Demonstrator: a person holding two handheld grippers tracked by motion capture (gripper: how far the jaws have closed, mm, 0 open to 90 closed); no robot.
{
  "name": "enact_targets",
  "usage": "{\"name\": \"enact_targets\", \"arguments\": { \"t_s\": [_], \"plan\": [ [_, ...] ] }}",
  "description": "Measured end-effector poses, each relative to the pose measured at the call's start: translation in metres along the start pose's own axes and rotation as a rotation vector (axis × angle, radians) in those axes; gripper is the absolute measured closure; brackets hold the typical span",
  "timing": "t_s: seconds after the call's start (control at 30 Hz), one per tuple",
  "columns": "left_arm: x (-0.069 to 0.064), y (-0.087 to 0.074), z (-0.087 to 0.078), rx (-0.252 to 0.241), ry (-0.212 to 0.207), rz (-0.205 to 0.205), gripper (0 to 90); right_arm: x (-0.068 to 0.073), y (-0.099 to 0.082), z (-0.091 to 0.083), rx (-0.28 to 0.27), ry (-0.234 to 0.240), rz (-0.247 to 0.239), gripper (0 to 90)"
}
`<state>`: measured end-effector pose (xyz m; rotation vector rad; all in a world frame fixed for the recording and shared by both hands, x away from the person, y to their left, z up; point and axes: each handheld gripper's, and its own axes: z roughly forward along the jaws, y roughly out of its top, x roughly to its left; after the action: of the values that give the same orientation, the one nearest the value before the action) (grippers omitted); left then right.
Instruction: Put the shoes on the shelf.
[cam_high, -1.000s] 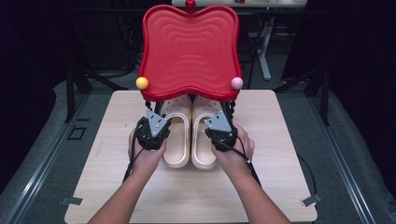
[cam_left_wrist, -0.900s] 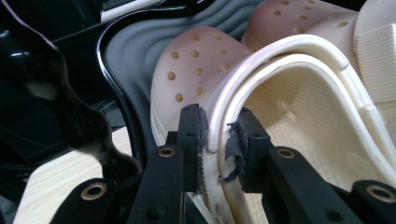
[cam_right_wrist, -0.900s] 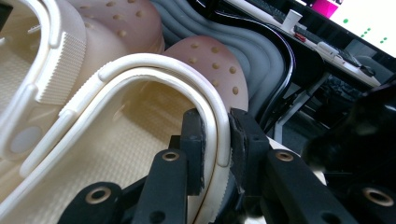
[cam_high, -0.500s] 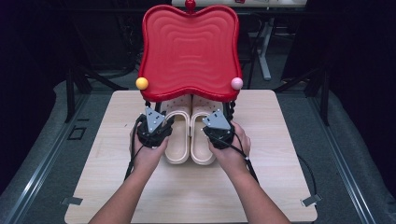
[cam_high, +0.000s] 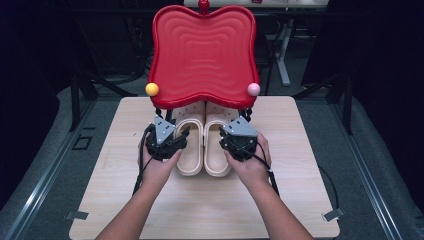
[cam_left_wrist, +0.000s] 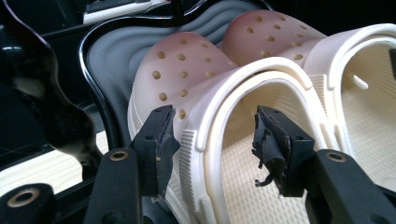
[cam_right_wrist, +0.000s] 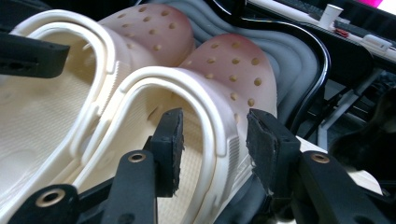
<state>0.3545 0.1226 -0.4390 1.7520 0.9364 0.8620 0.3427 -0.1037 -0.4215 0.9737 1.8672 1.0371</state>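
In the high view the red tray (cam_high: 202, 55) covers the toes of both cream clogs, the left clog (cam_high: 189, 145) and the right clog (cam_high: 217, 145), and the middle of the tabletop's (cam_high: 300, 165) far edge. The left gripper view cuts the right clog (cam_left_wrist: 369, 93) off at its right edge, and both clogs' heels fall below the frame. In the right gripper view the desk clutter (cam_right_wrist: 345, 23) far behind is too small to identify.

Cream clogs (cam_high: 204, 145), side by side
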Motion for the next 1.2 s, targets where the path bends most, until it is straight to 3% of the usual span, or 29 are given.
{"name": "enact_targets", "arguments": {
  "t_s": [0.2, 0.33, 0.47, 0.63, 0.73, 0.87, 1.07, 1.2],
  "plan": [
    [0.001, -0.002, -0.012, 0.006, -0.014, 0.005, 47.6, 0.002, -0.002, -0.014, -0.008, 0.022, -0.028, 51.6],
    [0.005, -0.004, -0.021, -0.005, -0.033, -0.024, 47.5, 0.004, -0.004, -0.023, -0.017, 0.029, -0.046, 48.6],
    [0.008, -0.008, -0.032, -0.006, -0.037, -0.023, 47.1, 0.007, -0.010, -0.032, -0.032, -0.001, -0.092, 46.9],
    [0.009, -0.016, -0.045, -0.017, -0.052, -0.021, 47.1, 0.007, -0.018, -0.044, -0.015, 0.068, -0.030, 49.4],
    [0.006, -0.023, -0.053, -0.023, -0.082, -0.022, 49.9, 0.006, -0.024, -0.049, -0.012, 0.113, 0.029, 52.1],
    [0.003, -0.031, -0.060, -0.014, -0.089, -0.028, 50.6, 0.006, -0.036, -0.054, -0.030, 0.122, 0.084, 56.6],
    [0.000, -0.046, -0.072, 0.010, -0.111, -0.017, 56.4, 0.014, -0.050, -0.065, -0.052, 0.125, 0.076, 61.9],
    [-0.002, -0.055, -0.079, 0.006, -0.133, -0.032, 59.4, 0.020, -0.060, -0.072, -0.050, 0.142, 0.060, 63.6]
  ]
}}
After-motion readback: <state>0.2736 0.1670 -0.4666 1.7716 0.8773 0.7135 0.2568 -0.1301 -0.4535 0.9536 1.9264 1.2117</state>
